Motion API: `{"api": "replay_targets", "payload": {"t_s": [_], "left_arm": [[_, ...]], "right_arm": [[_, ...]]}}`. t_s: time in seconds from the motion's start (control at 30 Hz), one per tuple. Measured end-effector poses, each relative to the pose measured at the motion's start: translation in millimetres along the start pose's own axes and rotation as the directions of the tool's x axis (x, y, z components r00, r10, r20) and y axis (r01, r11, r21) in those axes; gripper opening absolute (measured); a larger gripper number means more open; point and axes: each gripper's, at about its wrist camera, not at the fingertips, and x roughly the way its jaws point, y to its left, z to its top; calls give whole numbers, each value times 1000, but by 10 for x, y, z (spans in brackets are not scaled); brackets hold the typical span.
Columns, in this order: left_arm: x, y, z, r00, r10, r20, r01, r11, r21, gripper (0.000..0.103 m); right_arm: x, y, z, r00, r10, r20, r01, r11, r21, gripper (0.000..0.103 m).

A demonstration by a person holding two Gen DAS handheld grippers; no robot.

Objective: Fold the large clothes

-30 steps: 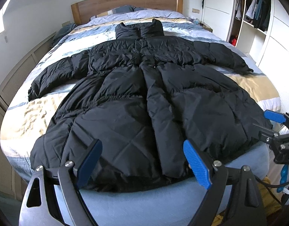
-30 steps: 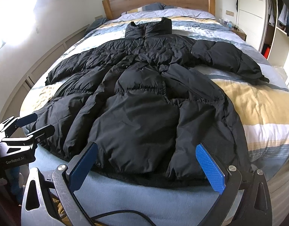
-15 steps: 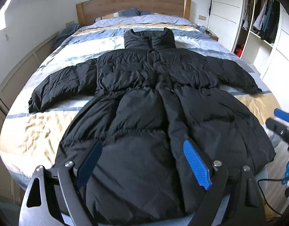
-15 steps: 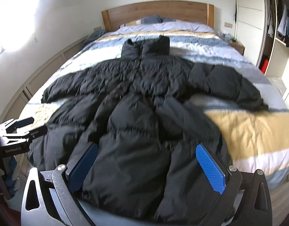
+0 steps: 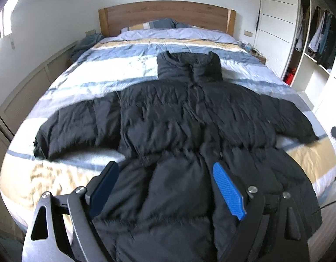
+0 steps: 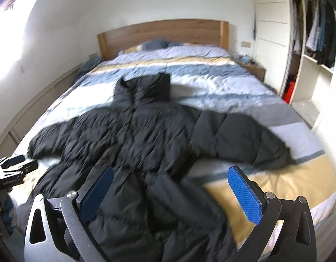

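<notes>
A long black puffer coat [image 5: 185,120] lies spread flat on the bed, collar toward the headboard, both sleeves stretched out sideways. It also shows in the right wrist view [image 6: 150,144]. My left gripper [image 5: 165,187] is open and empty, held above the coat's lower half. My right gripper [image 6: 170,192] is open and empty, above the coat's lower right part. The left gripper also shows at the left edge of the right wrist view [image 6: 14,168]. The coat's hem is hidden under the grippers.
The bed [image 5: 128,69] has a striped blue, white and yellow duvet and a wooden headboard [image 5: 165,15]. An open wardrobe [image 5: 316,35] with hanging clothes stands on the right. A nightstand [image 6: 253,69] sits by the headboard. Low panelled cabinets [image 5: 23,91] line the left wall.
Both grippers have risen and moved forward over the coat, from the foot of the bed toward its middle. The hem has dropped out of view. Both stayed open.
</notes>
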Motion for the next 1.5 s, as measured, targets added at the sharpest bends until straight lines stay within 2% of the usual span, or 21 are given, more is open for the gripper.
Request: {"api": "replay_targets", "payload": {"t_s": [0.13, 0.3, 0.5, 0.67, 0.87, 1.0, 1.13, 1.17, 1.33, 1.5], "left_arm": [[93, 134, 269, 998, 52, 36, -51, 999, -18, 88], [226, 300, 450, 990, 125, 61, -121, 991, -63, 88], [471, 471, 588, 992, 126, 21, -124, 989, -83, 88], [655, 485, 668, 995, 96, -13, -97, 991, -97, 88], [819, 501, 710, 993, 109, -43, -113, 988, -106, 88], [935, 459, 662, 990, 121, -76, -129, 986, -106, 88], [986, 445, 654, 985, 142, -95, -151, 984, -98, 88], [996, 438, 653, 984, 150, -98, -159, 983, -96, 88], [1031, 434, 649, 978, 179, -111, -189, 977, -94, 88], [1047, 399, 654, 974, 197, -109, -206, 976, -76, 88]], "right_arm": [[122, -171, 279, 999, -27, 38, 26, 999, 44, 102], [286, -389, 520, 996, -53, 77, 44, 993, 105, 103], [636, -806, 485, 995, -89, 45, 77, 973, 217, 103], [990, -1331, 237, 996, -91, -20, 91, 923, 373, 103], [1437, -1991, -260, 989, -93, -113, 139, 834, 534, 103], [1659, -2367, -574, 991, -60, -123, 126, 759, 638, 103], [1808, -2689, -762, 998, -6, -61, 50, 662, 748, 103], [1842, -2792, -817, 1000, 9, -23, 13, 620, 785, 103], [2017, -3125, -973, 996, 30, 79, -84, 477, 875, 103], [2118, -3333, -1053, 989, 27, 144, -143, 384, 912, 100]]}}
